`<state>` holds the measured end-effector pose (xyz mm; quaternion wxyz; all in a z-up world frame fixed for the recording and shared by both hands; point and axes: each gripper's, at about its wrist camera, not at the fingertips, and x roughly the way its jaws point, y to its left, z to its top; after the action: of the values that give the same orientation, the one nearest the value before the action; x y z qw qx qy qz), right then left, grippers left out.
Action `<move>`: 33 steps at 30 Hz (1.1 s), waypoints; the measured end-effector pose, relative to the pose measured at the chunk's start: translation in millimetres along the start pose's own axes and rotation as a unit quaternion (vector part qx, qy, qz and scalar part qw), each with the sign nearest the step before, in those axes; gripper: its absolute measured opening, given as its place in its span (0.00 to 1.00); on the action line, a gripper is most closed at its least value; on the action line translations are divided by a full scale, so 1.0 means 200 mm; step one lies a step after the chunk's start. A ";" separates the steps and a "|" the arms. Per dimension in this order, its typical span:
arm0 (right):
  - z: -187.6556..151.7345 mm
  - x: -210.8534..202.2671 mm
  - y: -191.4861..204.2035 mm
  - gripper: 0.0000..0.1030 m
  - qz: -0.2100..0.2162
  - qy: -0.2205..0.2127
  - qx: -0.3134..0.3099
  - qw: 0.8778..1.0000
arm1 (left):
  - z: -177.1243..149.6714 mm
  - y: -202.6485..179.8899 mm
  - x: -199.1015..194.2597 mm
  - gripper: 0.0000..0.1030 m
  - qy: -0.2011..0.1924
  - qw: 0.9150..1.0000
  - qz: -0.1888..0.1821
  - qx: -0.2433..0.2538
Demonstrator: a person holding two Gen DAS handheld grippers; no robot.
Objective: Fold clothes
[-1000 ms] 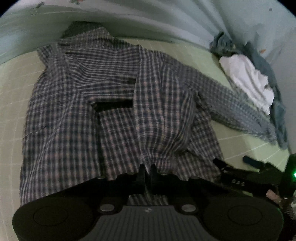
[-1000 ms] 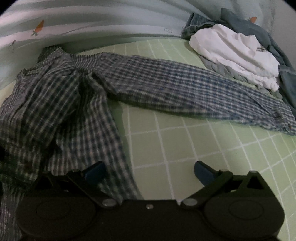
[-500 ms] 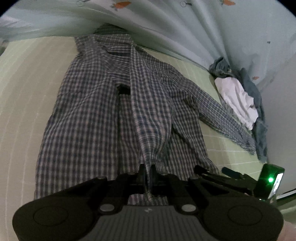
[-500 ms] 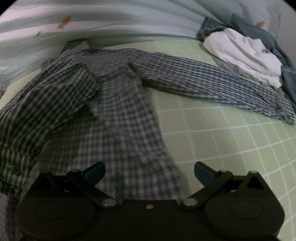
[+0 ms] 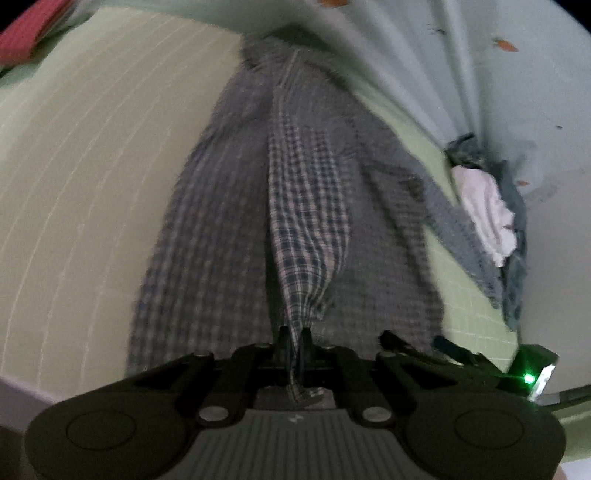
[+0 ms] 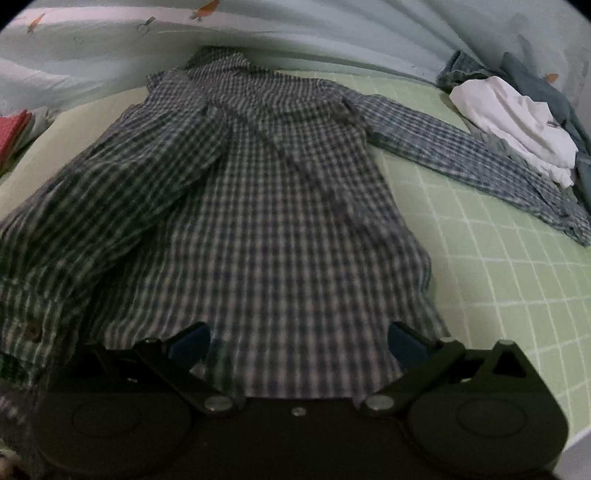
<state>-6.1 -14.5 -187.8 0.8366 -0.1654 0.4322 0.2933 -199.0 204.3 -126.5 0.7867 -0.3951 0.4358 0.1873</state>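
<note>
Plaid shirt (image 6: 258,206) spread across the green gridded sheet (image 6: 498,280), collar end toward the far pale blue curtain (image 6: 295,33), hem end nearest both cameras. Largest thing in view; covers most of the middle of the bed. One sleeve (image 6: 472,158) runs out flat to the right over the sheet, its cuff lying just beside the pile of other clothes (image 6: 517,122) at the far right: a white garment on top, blue-grey ones under and behind it. On the left side of the right wrist view a front panel is folded or bunched over the body; a brown button (image 6: 32,329) shows near its lower edge.

Left wrist view is motion-blurred. A ridge of plaid cloth rises taut from the shirt's middle down to the left gripper (image 5: 294,338), whose fingers are pressed together with the fabric pinched between them. Right gripper (image 6: 299,341) hangs over the hem with its blue-padded fingers spread wide apart, nothing between them but the cloth lying below; whether the tips touch it, cannot tell.

Red folded item (image 6: 11,133) at the far left edge, by the curtain.
</note>
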 end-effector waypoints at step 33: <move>0.05 0.07 -0.23 1.00 0.006 0.008 0.106 0.994 | 0.19 -0.17 0.11 0.80 -0.023 0.988 0.104 0.110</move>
<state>36.1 -39.5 -192.6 0.8441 -0.0757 0.4683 0.2497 -144.1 211.9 -117.0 0.8114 -0.2541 0.4746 0.2277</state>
